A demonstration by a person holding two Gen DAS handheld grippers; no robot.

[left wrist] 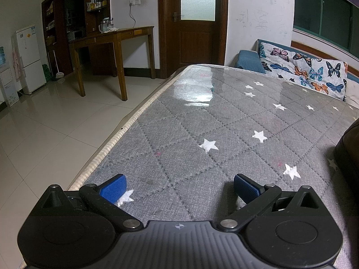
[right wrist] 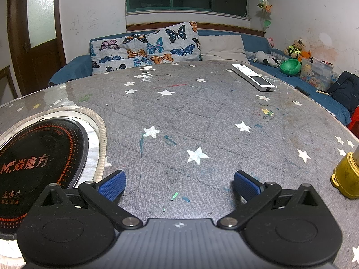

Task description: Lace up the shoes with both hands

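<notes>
My left gripper (left wrist: 179,185) stands open low over the grey star-patterned table cover (left wrist: 202,121), with nothing between its blue pads (left wrist: 113,188). A dark brown shape (left wrist: 349,154) enters the left wrist view at the right edge; I cannot tell whether it is a shoe. My right gripper (right wrist: 179,182) is also open and empty above the same kind of grey cover (right wrist: 202,116). No lace shows in either view.
A round black induction hob (right wrist: 38,157) is set into the table left of my right gripper. A white remote (right wrist: 253,77) lies far right, and a yellow object (right wrist: 346,177) stands at the right edge. The table's left edge (left wrist: 116,139) drops to a tiled floor. A butterfly-print cushion (right wrist: 145,47) lies on the sofa beyond.
</notes>
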